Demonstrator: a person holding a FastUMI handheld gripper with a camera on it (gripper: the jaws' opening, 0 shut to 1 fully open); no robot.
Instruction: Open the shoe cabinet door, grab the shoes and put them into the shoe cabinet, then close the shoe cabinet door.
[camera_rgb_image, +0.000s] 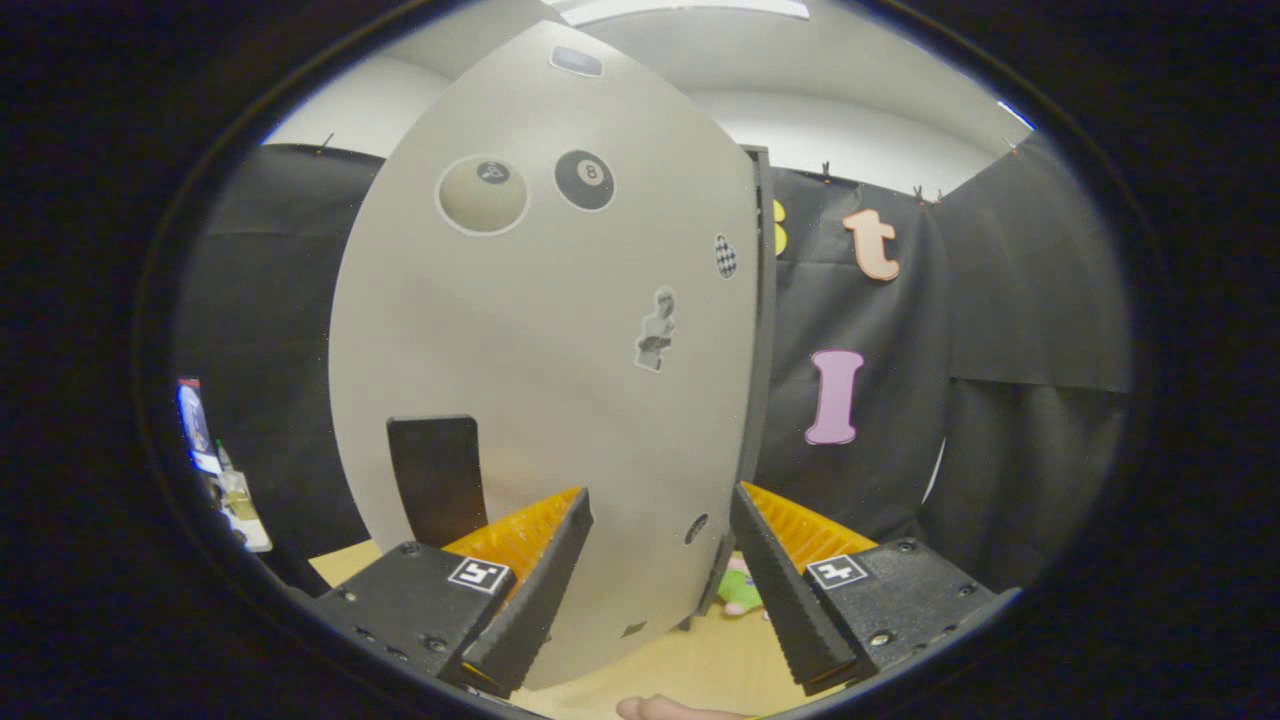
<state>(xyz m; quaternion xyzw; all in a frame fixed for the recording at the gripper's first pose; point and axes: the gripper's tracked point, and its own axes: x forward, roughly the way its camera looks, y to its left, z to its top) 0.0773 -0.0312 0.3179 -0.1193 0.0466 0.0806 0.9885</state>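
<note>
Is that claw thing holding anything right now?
No. The gripper is open, its fingers spread in front of the cabinet door, near its right edge, pressing on nothing.

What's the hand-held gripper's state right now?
Hand-held gripper: open, holding nothing; fingers spread close in front of the shoe cabinet door, near its free edge.

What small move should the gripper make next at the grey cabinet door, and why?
Probably ease forward toward the black rectangular handle and grip it: the open gripper holds nothing, and the grey sticker-covered cabinet door just ahead looks closed.
</note>
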